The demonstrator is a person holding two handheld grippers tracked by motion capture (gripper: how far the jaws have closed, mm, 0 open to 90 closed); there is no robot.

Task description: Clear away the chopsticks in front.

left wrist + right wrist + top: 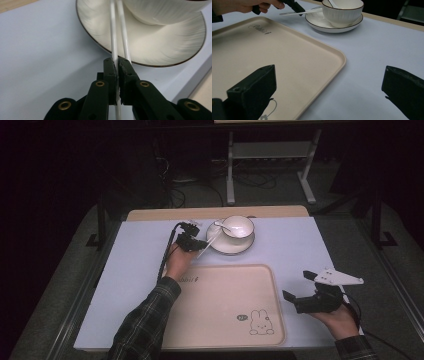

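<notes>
The high view looked down on the whole worktop [300, 245], while both gripper views sat low and close, sharing the saucer [155, 47].

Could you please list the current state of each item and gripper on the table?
Left gripper: shut on the chopsticks.
Right gripper: open, holding nothing, beside the tray.
Chopsticks: paired, far ends resting on the plate.
Bowl: upright on the plate, spoon inside.
Spoon: leaning in the bowl.
Plate: flat on the mat.
Tray: flat, empty.
</notes>
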